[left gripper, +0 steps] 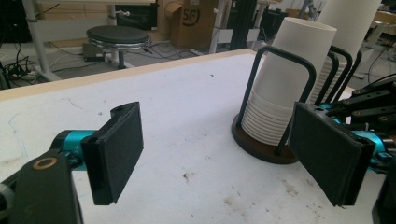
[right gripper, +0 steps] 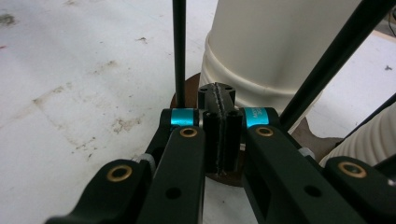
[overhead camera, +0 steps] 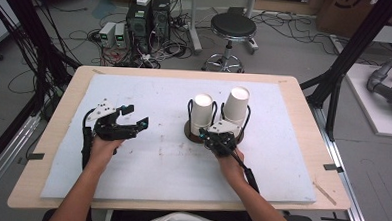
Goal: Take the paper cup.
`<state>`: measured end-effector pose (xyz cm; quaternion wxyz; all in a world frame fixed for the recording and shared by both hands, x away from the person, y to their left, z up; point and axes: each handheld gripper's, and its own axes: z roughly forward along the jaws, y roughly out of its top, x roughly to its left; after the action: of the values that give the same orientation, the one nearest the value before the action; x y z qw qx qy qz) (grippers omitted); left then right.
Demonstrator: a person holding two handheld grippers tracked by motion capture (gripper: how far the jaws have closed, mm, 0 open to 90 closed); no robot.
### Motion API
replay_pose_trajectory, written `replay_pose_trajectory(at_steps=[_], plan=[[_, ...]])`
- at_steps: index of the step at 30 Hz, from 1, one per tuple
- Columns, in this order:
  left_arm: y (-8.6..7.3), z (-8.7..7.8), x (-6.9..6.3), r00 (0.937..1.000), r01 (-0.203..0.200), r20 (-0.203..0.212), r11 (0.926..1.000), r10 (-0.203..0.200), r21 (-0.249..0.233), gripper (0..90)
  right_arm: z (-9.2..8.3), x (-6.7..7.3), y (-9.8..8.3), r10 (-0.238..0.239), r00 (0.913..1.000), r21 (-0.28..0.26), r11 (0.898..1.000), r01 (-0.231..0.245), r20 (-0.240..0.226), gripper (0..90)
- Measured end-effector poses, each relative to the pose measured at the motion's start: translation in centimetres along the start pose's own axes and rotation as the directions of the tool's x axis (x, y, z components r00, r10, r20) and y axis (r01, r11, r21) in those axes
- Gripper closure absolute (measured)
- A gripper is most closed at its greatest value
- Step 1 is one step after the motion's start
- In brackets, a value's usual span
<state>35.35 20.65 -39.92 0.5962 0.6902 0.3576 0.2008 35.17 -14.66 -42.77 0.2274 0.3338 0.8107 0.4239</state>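
Two stacks of white paper cups stand upside down in black wire holders on round brown bases: the left stack (overhead camera: pixel 201 113) (left gripper: pixel 289 79) (right gripper: pixel 271 46) and the right stack (overhead camera: pixel 235 107) (left gripper: pixel 348 18). My right gripper (overhead camera: pixel 204 134) (right gripper: pixel 218 93) is low at the front of the left stack's brown base (right gripper: pixel 189 91). It is shut, pads pressed together, with nothing seen between them and a wire upright (right gripper: pixel 179 46) just to its left. My left gripper (overhead camera: pixel 136 115) (left gripper: pixel 219 149) hovers open well to the left of the stacks, its pads (left gripper: pixel 119 149) wide apart over bare mat.
A white foam mat (overhead camera: pixel 156 164) with small stains covers the wooden table (overhead camera: pixel 58 124). Beyond the table's far edge are a black stool (overhead camera: pixel 232 27), computer cases (overhead camera: pixel 148 18) and floor cables. Black frame posts (overhead camera: pixel 346 57) rise at the right.
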Motion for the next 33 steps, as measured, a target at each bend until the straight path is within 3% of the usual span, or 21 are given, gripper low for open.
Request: replay_pose_trajectory(at_steps=[8,10,13,20,33], plan=[[0.0,0.0,0.0,1.0,-0.002,-0.003,1.0,0.002,0.003,18.2,0.3,0.4,0.0,0.047,0.9987,-0.011,0.999,-0.047,0.019,90.0],[-0.1,0.0,0.0,1.0,0.0,-0.006,1.0,0.0,0.004,18.3,0.3,0.5,0.1,0.084,0.9957,-0.016,0.996,-0.083,0.039,90.0],[-0.1,0.0,0.1,1.0,-0.002,-0.005,1.0,0.002,0.008,18.2,0.5,0.7,0.1,0.102,0.9929,-0.013,0.995,-0.102,0.061,90.0],[-0.1,0.0,0.0,1.0,-0.001,-0.007,1.0,0.001,0.006,18.3,0.7,1.2,0.2,0.11,0.9904,-0.016,0.994,-0.109,0.084,89.9],[0.0,0.0,-0.1,1.0,-0.003,-0.001,1.0,0.003,0.003,18.5,0.8,1.2,0.2,0.135,0.9878,-0.01,0.991,-0.135,0.077,89.9]])
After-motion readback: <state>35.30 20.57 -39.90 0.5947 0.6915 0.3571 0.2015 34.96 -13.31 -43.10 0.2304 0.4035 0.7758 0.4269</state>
